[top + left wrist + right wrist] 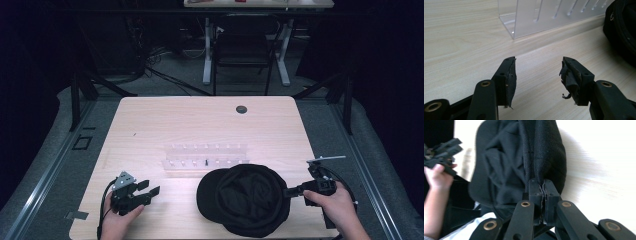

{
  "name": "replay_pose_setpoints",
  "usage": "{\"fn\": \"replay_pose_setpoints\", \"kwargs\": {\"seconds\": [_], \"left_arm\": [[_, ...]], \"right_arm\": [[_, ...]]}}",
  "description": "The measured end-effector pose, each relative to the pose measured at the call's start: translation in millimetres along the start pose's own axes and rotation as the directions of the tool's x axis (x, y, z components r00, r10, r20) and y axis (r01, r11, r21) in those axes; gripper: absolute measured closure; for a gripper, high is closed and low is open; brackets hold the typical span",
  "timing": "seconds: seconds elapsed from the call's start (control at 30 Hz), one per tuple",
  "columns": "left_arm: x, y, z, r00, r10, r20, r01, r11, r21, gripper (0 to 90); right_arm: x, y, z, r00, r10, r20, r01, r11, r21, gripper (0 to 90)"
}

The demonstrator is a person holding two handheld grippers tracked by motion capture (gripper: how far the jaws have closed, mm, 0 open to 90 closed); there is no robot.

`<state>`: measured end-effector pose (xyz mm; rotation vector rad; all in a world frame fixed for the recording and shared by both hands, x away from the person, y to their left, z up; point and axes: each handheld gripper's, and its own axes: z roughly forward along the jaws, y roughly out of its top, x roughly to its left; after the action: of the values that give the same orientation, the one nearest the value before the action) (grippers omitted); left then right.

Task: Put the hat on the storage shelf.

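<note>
right fingers: the right gripper (543,192) has its black fingers (535,192) pressed together on the rim fabric of the soft black cloth cap (245,199), a thin fold of cloth pinched between the pads
left fingers: the left gripper (148,188) rests low over the desk with its fingers (507,80) spread wide and nothing between them; the pad linings look frayed
cap position: lying crown down and hollow side up on the near middle of the pale wooden desk (150,125), brim toward the left, right edge at the right fingers
how it handles: by the look of it light and limp; the crumpled lining should sag and fold when raised from one point, so the far side is likely to drag or flop. the stitched band looks the firmest place to take it, and the stiffer brim a good second hold for the free gripper. the cloth should give pads a fair bite; not fragile
neighbour: a clear acrylic slotted rack (206,159) stands just behind the cap, near it but seemingly apart; a swinging cap could knock it
edges: the cap sits close to the near desk edge, and the right hand (332,202) is close to the right edge
open room: bare desk to the left between cap and left gripper, and a broad stretch beyond the rack toward a dark round grommet (241,109); upward looks the freest way
</note>
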<state>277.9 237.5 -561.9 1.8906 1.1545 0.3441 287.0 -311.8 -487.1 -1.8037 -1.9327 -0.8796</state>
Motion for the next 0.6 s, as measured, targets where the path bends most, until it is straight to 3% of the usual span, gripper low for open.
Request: {"fn": "replay_pose_setpoints", "kwargs": {"seconds": [0.27, 0.6], "left_arm": [[0.1, -0.1, 0.2, 1.0000, -0.002, 0.000, 0.002, 1.0000, 0.001, 45.8], [-0.4, -0.1, 0.3, 1.0000, 0.001, 0.000, -0.001, 1.0000, 0.000, 45.9]], "right_arm": [[8.3, 4.5, -7.7, 0.9938, 0.014, -0.110, -0.018, 0.999, -0.034, 87.6], [21.3, 9.7, -13.0, 0.9886, -0.008, -0.151, 0.002, 0.999, -0.037, 87.7]]}}
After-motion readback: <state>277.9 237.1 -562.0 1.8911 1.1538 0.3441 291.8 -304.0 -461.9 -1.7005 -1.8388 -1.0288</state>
